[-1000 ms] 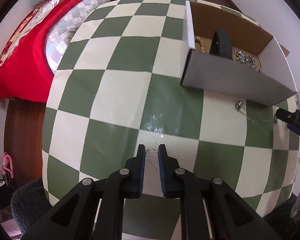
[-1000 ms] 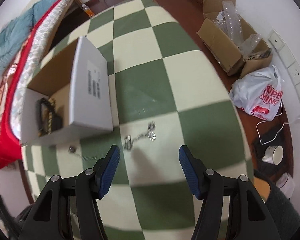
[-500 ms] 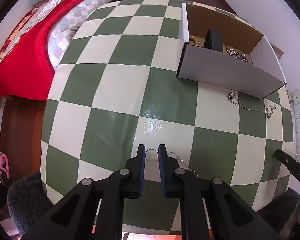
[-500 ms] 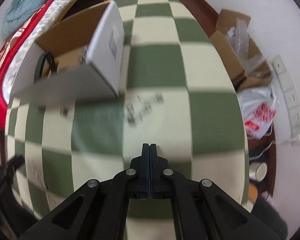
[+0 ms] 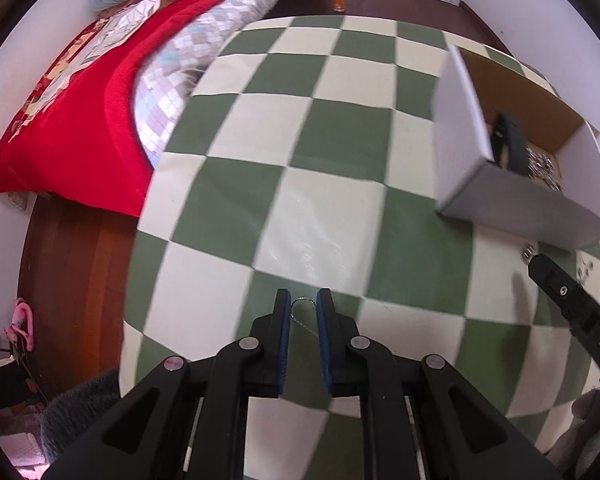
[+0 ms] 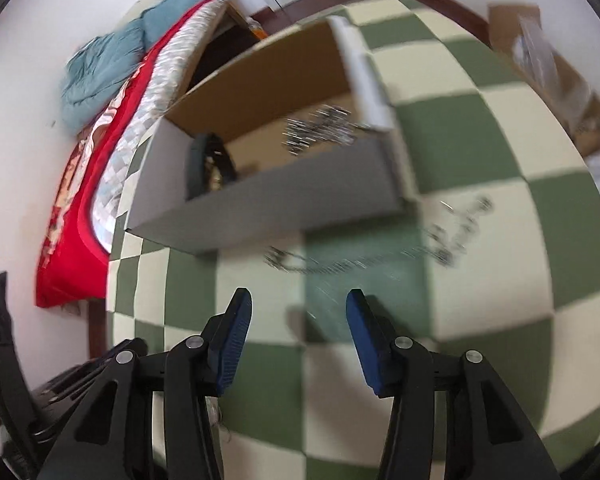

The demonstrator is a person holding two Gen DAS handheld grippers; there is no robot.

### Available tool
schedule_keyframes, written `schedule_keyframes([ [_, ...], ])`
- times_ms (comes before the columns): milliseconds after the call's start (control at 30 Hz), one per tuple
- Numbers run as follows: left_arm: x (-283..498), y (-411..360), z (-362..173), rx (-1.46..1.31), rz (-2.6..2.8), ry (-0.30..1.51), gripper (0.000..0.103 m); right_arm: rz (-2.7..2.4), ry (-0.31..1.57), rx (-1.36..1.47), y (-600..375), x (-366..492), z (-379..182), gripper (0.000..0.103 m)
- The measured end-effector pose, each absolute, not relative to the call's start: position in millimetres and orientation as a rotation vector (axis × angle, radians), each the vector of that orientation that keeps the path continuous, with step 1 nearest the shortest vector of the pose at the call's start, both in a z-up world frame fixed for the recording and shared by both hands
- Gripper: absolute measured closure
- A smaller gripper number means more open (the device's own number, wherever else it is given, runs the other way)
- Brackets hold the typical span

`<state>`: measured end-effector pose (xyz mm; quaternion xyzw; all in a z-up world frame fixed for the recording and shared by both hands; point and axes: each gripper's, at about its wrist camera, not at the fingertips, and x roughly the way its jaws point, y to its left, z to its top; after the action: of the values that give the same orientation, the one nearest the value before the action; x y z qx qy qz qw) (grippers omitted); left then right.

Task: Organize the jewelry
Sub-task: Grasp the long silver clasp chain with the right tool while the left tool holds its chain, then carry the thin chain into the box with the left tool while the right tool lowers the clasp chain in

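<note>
An open cardboard box with grey outer walls stands on the green and cream checked table; it holds a black band and silver jewelry. My left gripper has its fingers narrowly apart around a thin silver chain near the table's front edge. My right gripper is open and empty, just short of a silver chain necklace lying on the table in front of the box. Its finger tip also shows in the left wrist view.
A bed with a red blanket runs along the table's left side. Cardboard boxes and a plastic bag sit on the floor to the right. A grey fuzzy stool is below the table's front left edge.
My right gripper has opened from shut and swung toward the necklace in front of the box. My left gripper still holds around the thin chain and has shifted left along the table.
</note>
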<state>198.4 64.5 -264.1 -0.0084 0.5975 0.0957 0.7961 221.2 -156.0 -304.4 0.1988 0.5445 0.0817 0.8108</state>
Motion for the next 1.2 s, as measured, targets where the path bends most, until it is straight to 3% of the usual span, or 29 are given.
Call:
schedule_keyframes([
  [333, 202.5, 92.4, -270.0, -0.069, 0.214, 1.287, 0.093, 0.063, 1.120, 0.242, -109.4, 231.7, -302.9, 0.052],
  [433, 201.4, 93.4, -270.4, -0.072, 0.214, 1.286, 0.093, 0.015, 1.121, 0.164, -100.7, 233.6, -303.0, 0.066],
  [533, 199.1, 92.0, -269.8, -0.070, 0.212, 1.285, 0.093, -0.028, 1.123, 0.113, -99.2, 234.6, -304.0, 0.089],
  [767, 187.9, 76.1, -260.8, -0.066, 0.180, 1.280, 0.093, -0.016, 1.138, 0.133, -119.5, 221.0, -302.0, 0.090],
  [1200, 152.8, -22.8, -241.8, -0.012, -0.036, 1.295, 0.093, -0.015, 1.201, 0.409, -226.1, 130.6, -288.9, 0.090],
])
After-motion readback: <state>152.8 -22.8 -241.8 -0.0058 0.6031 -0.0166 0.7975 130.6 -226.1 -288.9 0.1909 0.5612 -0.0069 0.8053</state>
